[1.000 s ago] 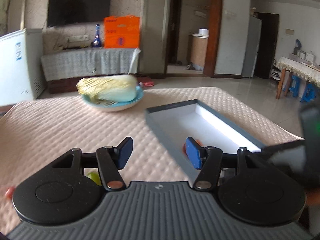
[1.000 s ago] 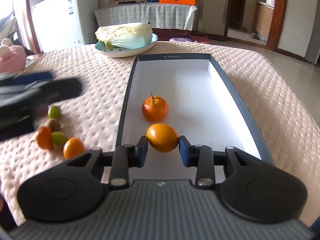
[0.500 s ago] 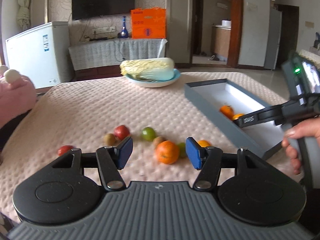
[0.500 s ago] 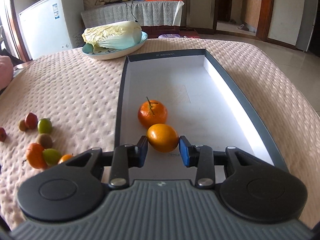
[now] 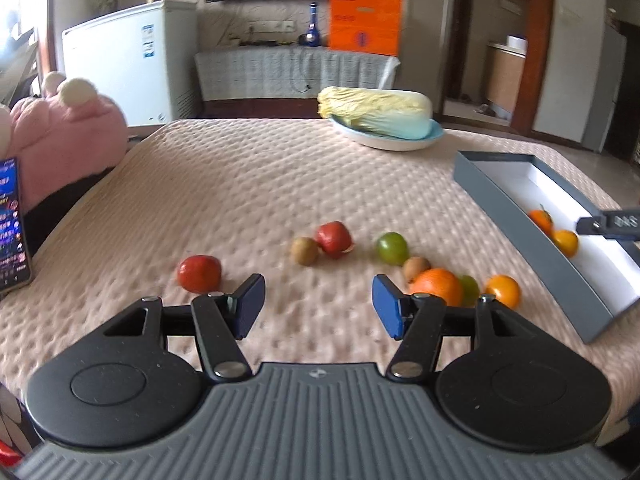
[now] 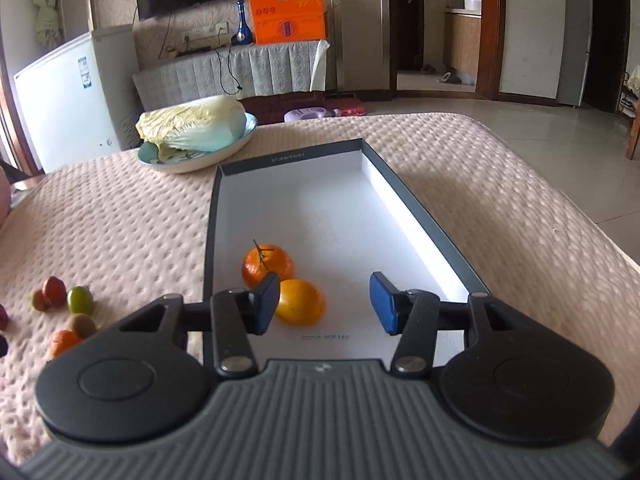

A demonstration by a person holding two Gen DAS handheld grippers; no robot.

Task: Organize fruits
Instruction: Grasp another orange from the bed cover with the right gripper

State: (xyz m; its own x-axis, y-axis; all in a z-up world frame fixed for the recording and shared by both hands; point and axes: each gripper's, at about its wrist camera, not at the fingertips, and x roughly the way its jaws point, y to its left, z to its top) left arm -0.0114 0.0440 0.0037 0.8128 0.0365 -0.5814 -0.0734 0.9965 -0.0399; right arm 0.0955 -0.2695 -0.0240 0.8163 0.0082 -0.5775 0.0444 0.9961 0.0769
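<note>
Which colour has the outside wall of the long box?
Dark grey box, white inside; clearest in left wrist view.

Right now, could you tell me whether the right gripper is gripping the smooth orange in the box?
No, the right gripper stands open, with the smooth orange lying free in the box.

Ahead of the left gripper (image 5: 318,306) the quilted desk (image 5: 248,184) lies bare toward twelve o'clock, with a red fruit (image 5: 199,273) at ten and a fruit cluster (image 5: 438,285) at two. The box (image 6: 420,216) stays open beyond its two oranges (image 6: 282,282); its walls hem both sides.
</note>
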